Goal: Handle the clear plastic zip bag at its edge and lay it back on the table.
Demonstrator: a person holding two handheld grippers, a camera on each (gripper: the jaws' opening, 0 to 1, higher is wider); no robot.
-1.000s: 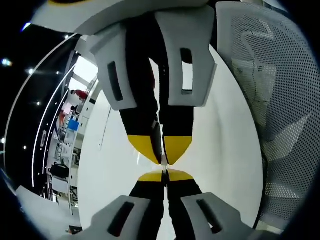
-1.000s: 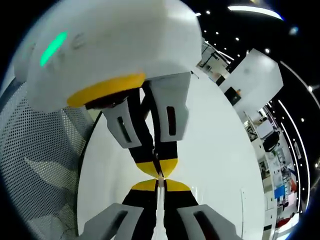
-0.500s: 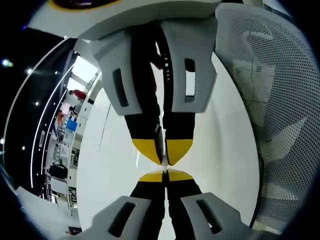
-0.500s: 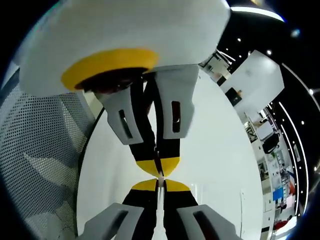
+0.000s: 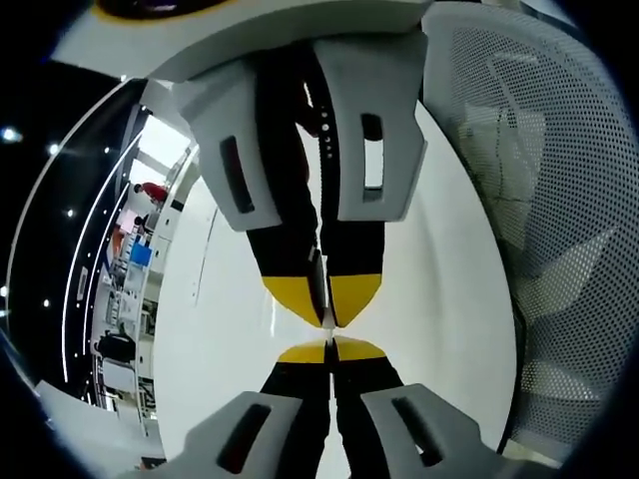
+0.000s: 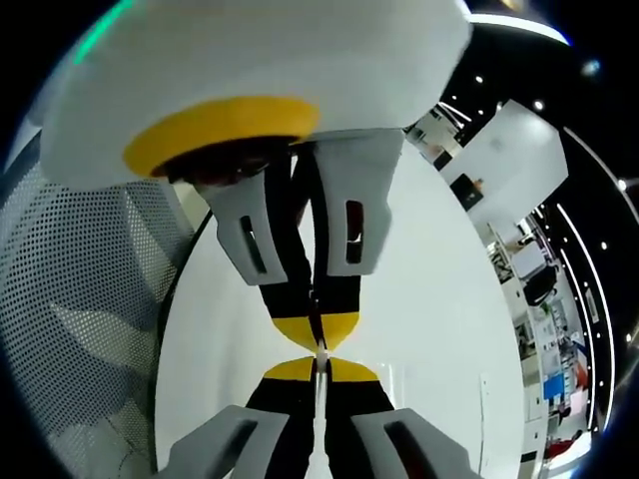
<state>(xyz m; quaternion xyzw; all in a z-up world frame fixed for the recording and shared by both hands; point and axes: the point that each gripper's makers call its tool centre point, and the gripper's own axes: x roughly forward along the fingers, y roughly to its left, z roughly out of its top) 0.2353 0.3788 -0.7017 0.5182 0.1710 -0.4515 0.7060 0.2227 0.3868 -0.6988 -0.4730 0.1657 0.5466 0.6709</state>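
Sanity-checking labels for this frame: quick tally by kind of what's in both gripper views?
Grippers: 2, left gripper and right gripper, tip to tip
Clear zip bag: 1, only a thin edge visible between the tips
White table: 1
Mesh chair: 1
Total: 5

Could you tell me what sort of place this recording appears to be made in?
Probably an open-plan office or lab hall: a white table, a grey mesh office chair, rows of desks in the distance, and a dark ceiling with spotlights.
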